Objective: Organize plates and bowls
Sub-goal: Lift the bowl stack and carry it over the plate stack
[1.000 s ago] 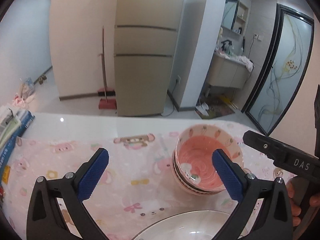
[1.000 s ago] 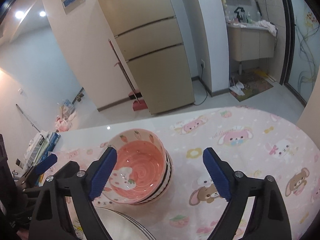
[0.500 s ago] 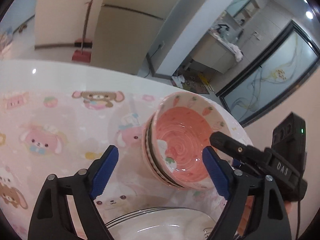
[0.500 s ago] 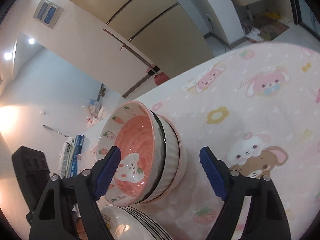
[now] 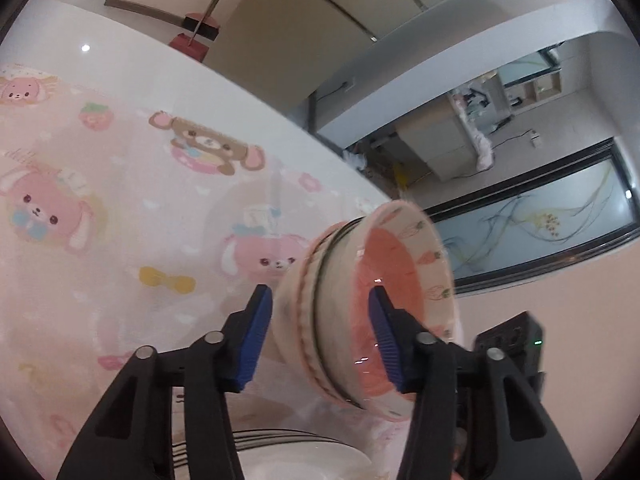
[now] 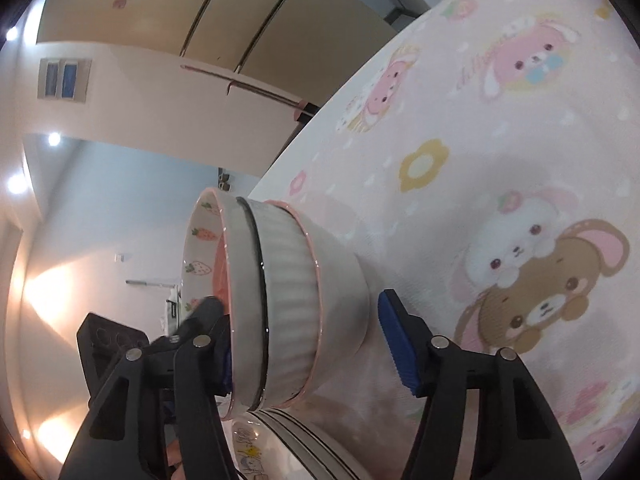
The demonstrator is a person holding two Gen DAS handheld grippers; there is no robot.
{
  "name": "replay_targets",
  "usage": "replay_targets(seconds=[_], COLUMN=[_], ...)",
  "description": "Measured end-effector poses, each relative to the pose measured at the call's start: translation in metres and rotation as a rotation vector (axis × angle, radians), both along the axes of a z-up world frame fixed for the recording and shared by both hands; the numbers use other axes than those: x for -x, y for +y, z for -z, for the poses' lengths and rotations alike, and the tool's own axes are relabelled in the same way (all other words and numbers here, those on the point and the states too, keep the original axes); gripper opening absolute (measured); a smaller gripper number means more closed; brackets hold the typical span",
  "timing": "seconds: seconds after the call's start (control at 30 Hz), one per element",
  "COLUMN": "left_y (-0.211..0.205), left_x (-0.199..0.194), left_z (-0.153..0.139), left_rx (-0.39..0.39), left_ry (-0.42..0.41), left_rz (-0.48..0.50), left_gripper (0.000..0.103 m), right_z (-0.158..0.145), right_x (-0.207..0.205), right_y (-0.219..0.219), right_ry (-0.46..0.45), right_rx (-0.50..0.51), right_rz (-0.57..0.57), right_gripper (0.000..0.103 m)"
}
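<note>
Risk of the stack of bowls (image 5: 400, 268) tipping or knocking the plates (image 5: 304, 454) just beside it, should either side pinch only the top rim or lift unevenly. Left gripper (image 5: 320, 320) fingers astride the stack wall, 1 inside and 1 outside, clamped or not impossible to tell; right gripper (image 6: 308, 332) fingers apart, the outer 1 just clear of the base. Apparently 3 nested bowls on the cartoon-print cloth (image 5: 120, 208) of the counter, top 1 salmon inside with carrot and strawberry prints.

SURFACE: counter (image 5: 168, 76), white | COVER: pink cartoon-print cloth (image 5: 80, 264) | ON CLOTH: stacked bowls (image 6: 296, 304) between left claw (image 5: 320, 328) pads; plates (image 5: 296, 454) beneath claw
</note>
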State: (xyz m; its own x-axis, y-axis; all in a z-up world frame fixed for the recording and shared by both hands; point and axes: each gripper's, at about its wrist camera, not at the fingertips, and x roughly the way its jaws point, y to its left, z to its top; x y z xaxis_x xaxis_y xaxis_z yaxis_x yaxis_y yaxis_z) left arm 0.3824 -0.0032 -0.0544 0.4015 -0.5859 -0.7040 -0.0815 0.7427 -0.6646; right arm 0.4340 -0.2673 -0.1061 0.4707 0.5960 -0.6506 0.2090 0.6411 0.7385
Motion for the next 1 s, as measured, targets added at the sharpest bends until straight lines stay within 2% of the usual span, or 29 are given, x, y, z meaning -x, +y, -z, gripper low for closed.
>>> replay_targets(seconds=[0.23, 0.27, 0.3, 0.4, 0.6, 0.83, 0.9, 1.0], left_y=[-0.006, -0.007, -0.007, -0.010, -0.008, -0.002, 0.003, 0.003], left_x=[-0.009, -0.011, -0.011, -0.012, -0.009, -0.005, -0.001, 0.001], left_z=[0.015, 0.017, 0.019, 0.030, 0.032, 0.035, 0.040, 0.038], left_rx=[0.005, 0.013, 0.027, 0.071, 0.117, 0.156, 0.214, 0.189], left_ry=[0.071, 0.091, 0.109, 0.166, 0.159, 0.150, 0.154, 0.147], left_rz=[0.046, 0.054, 0.062, 0.090, 0.096, 0.054, 0.014, 0.033], left_gripper=[0.039, 0.039, 0.041, 0.052, 0.048, 0.045, 0.045, 0.045], right_z=[0.007, 0.008, 0.010, 0.018, 0.019, 0.018, 0.018, 0.012], right_x=[-0.003, -0.002, -0.002, 0.002, -0.003, -0.009, -0.004, -0.006], right_y=[0.006, 0.008, 0.007, 0.002, 0.003, 0.007, 0.003, 0.009], right_ry=[-0.006, -0.003, 0.005, 0.021, 0.015, 0.021, 0.037, 0.025], right_rx=[-0.005, -0.009, -0.005, -0.014, -0.052, -0.073, -0.080, -0.037], right_rz=[-0.009, -0.009, -0.006, 0.010, 0.009, 0.015, 0.023, 0.003], right_gripper=[0.060, 0.056, 0.049, 0.048, 0.048, 0.048, 0.048, 0.048])
